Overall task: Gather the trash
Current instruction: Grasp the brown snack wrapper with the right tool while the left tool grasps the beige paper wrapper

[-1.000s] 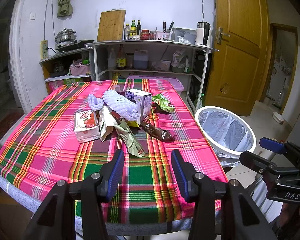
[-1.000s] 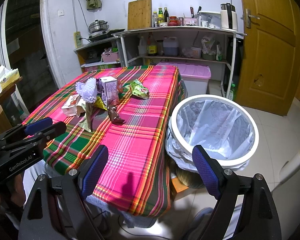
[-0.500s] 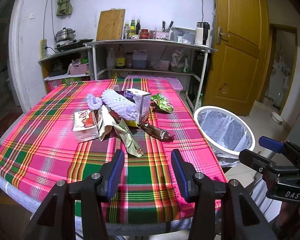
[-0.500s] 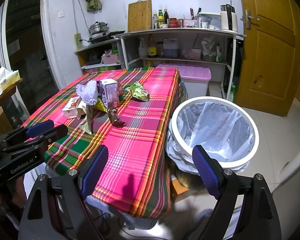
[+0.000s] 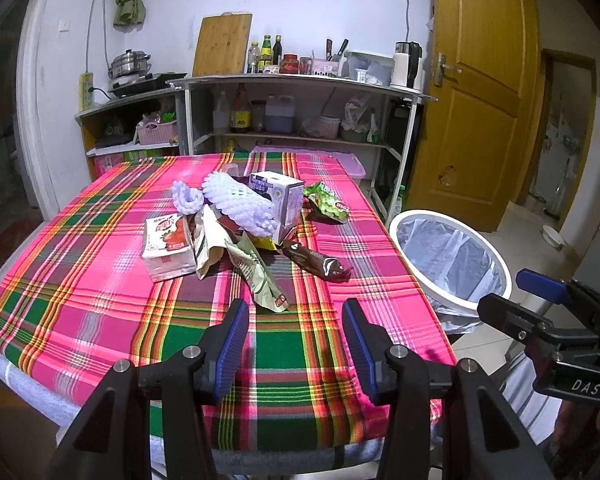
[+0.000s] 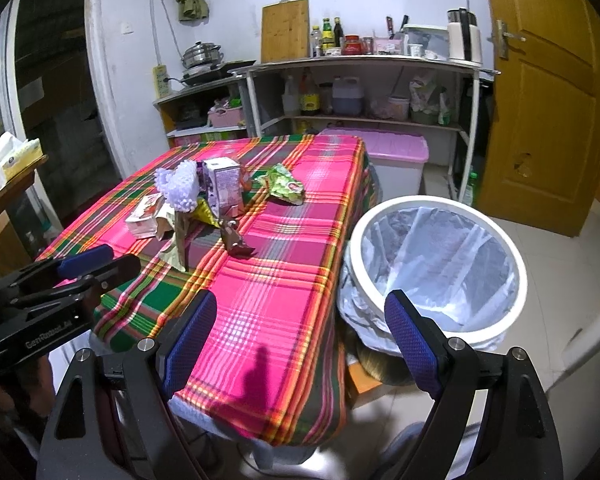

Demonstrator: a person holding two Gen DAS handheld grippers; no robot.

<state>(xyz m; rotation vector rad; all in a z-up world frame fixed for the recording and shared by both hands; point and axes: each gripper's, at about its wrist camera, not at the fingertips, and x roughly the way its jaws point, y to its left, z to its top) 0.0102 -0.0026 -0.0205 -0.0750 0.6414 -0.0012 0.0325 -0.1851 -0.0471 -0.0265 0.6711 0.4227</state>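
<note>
Hovering over the near edge of the table [image 5: 100, 320], the left gripper [image 5: 296, 344] is keeping its fingers [image 5: 232, 344] spread with nothing between them. The right gripper [image 6: 300, 344] is likewise standing wide and empty, one finger over the cloth corner, the other over the bin [image 6: 512, 272] beside the table. Trash [image 5: 240, 232] is lying heaped mid-table: a red carton [image 5: 166, 248], white foam net [image 5: 236, 204], purple box [image 5: 284, 200], green packet [image 5: 328, 204] and brown wrapper [image 5: 312, 262], well apart from both grippers.

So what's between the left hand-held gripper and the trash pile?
Only bare plaid tablecloth lies between the open left hand-held gripper and the trash pile, as the left wrist view shows.
</note>
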